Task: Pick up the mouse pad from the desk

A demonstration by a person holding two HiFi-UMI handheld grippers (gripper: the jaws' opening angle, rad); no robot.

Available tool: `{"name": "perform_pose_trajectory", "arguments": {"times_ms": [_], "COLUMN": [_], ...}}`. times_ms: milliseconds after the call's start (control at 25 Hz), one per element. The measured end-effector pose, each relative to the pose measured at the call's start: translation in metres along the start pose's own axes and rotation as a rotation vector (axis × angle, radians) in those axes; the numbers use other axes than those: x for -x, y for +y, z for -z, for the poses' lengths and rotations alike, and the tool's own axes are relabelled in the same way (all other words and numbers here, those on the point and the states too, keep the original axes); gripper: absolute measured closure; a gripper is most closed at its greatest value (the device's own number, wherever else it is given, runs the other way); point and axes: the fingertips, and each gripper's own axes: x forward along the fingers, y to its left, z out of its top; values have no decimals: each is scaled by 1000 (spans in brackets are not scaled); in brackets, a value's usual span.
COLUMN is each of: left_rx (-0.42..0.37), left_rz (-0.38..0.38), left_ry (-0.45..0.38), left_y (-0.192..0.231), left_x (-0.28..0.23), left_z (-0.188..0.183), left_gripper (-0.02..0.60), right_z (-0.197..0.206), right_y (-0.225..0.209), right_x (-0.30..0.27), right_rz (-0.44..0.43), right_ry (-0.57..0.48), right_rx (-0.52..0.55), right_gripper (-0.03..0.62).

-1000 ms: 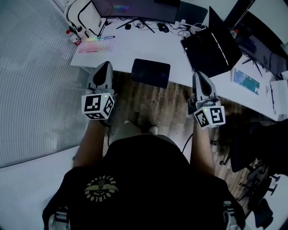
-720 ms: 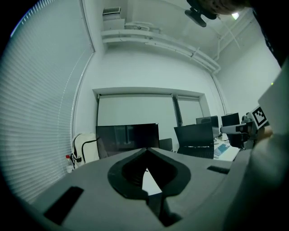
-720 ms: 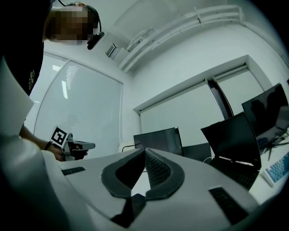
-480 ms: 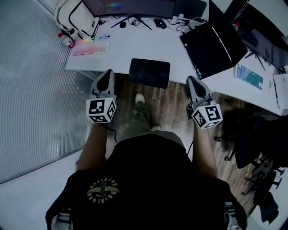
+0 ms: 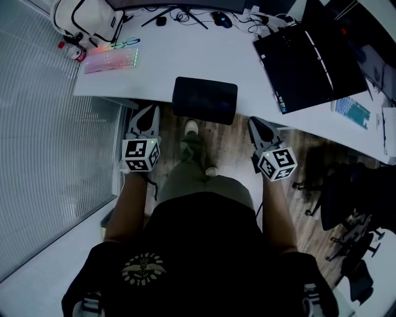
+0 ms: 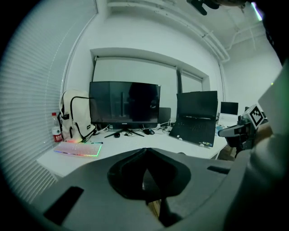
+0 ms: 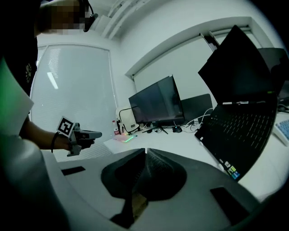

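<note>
Both tools have dropped vs a sec ago. L gripper and R gripper now sit lower in head view, just in front of the desk's near edge and over the floor. The person has also stepped in: a shoe now shows right below the pad. Jaws on both are pressed together w/ nothing btwn them, so no grip yet.

The dark rectangular flat mouse pad lies on the smooth white desk, roughly midway btwn the two grippers, w/ its near strip hanging over the front edge. It's untouched; both grippers are near but apart from it. My read: approach phase. The overhang prob gives a lip to pinch from the front, but the jaws must open first.

- **Desk top:**
  - far left: pastel backlit keyboard
  - behind it: white backpack and a small red-labelled bottle
  - at the back: wide dark monitor w/ cables
  - to the right: open black laptop, then a pale-blue keyboard
  - none of these touch the pad
- **Room:** an office w/ wood-plank floor, ribbed white blinds on the left and a black office chair at right.
</note>
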Motion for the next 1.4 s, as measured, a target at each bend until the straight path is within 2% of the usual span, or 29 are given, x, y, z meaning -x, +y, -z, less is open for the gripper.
{"name": "perform_pose_trajectory", "arguments": {"times_ms": [240,360,480,600,680,800,880,1040,1360,1400], "left_rx": [21,79,122,170,197,236,244,256,275,265], "left_rz": [49,76,106,169,219,286,315,333,415,412], "left_ry": [120,155,189,247,293,345,371,417,532,555], "left_y": [9,10,11,7,1,-7,-11,-10,-27,-29], "left_x": [-33,-45,-57,-68,-76,-87,-95,-110,-133,-133], "left_z": [59,82,100,122,137,157,168,184,202,202], "left_gripper": [574,574,574,565,486,405,354,311,311,331], "right_z": [58,84,112,138,153,171,179,187,182,181], "right_y": [-8,-14,-20,-25,-27,-29,-32,-34,-19,-16], "right_x": [-39,-53,-62,-71,-75,-83,-88,-100,-123,-123], "right_rz": [-26,-35,-34,-38,-51,-66,-66,-72,-121,-121], "right_ry": [113,175,243,309,346,396,410,417,422,433], "right_rx": [-27,-49,-82,-125,-166,-211,-226,-269,-323,-315], "right_gripper": [588,567,530,476,450,386,378,367,367,367]}}
